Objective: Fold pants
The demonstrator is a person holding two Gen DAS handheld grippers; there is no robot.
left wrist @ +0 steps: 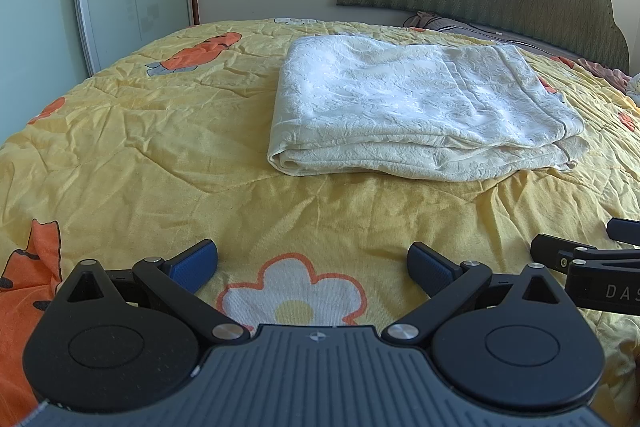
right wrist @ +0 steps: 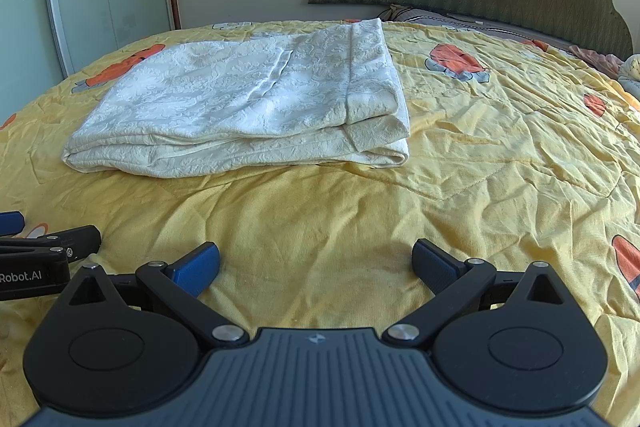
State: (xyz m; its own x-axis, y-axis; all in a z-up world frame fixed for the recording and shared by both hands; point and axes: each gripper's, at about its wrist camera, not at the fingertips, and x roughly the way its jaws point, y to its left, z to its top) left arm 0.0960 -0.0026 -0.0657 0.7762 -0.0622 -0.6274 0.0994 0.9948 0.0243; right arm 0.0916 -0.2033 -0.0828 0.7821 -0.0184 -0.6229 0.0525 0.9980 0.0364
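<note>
While lying folded into a layered cream rectangle mid-bed: pants (left wrist: 420, 107), apparently finished. Left gripper (left wrist: 312, 265), right gripper (right wrist: 316, 265): jaws spread wide, empty, well short of pants.

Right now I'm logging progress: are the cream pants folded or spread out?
Folded. The cream pants lie as a compact stack of layers on the yellow quilt, with a rounded fold edge on the left.
</note>
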